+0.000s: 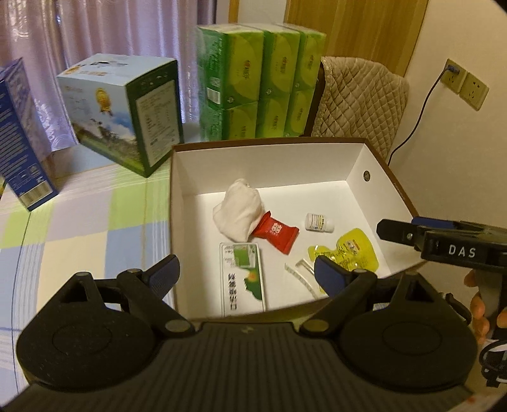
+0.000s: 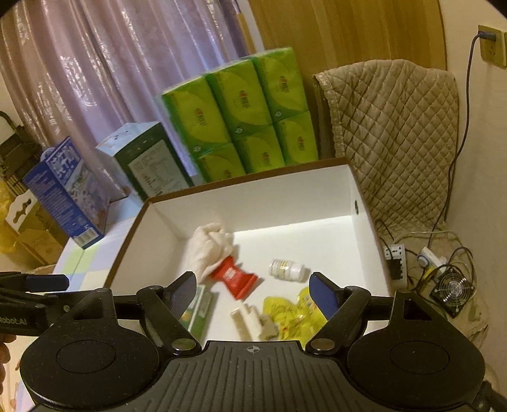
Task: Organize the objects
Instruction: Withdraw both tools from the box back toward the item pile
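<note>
Behind your table with its checked cloth (image 1: 79, 228), mauve curtains (image 1: 95, 28) hang at 11 o'clock, a quilt-draped chair (image 2: 396, 133) sits at 1 o'clock, wall sockets (image 1: 465, 83) at 2 o'clock on cream wall.

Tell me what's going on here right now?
A person holds two open, empty tongs, left and right, over a white-lined box. Inside it lie a white cloth, red packet, small bottle, yellow pouch and green card. Nothing is gripped.
</note>
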A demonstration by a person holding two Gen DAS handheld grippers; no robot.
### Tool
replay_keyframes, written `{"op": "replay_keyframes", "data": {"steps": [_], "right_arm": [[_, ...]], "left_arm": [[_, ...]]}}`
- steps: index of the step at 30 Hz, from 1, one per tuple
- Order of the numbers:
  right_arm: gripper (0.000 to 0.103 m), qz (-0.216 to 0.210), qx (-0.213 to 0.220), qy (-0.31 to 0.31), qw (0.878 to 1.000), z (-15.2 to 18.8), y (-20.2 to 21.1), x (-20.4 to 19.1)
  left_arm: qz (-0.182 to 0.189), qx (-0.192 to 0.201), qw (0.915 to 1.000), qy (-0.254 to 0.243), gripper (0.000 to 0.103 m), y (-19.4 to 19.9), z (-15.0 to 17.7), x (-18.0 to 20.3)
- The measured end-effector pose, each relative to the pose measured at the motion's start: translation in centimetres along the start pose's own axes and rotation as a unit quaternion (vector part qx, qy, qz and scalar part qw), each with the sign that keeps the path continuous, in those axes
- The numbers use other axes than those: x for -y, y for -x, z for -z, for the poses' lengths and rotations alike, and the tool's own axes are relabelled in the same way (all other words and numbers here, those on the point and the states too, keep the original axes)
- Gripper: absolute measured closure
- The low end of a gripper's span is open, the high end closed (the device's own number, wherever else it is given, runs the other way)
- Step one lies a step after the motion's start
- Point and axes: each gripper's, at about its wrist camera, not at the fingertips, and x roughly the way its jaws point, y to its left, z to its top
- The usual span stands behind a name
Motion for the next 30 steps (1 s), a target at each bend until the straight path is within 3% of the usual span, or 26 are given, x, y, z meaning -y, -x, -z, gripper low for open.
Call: {"op": "replay_keyframes", "data": {"steps": [11, 30], "right_arm": [[0.027, -0.012, 0.006, 0.014, 1.000, 3.1, 3.7, -3.3], [0.027, -0.017, -0.034, 0.020, 0.999, 9.4, 5.8, -8.2]], "left_arm": [[0.007, 0.017, 0.9996, 0.020, 0.013, 5.3, 4.1, -1.6], [-0.013, -0.011, 0.9971, 0.075, 0.013, 10.3, 12.9, -8.2]]}}
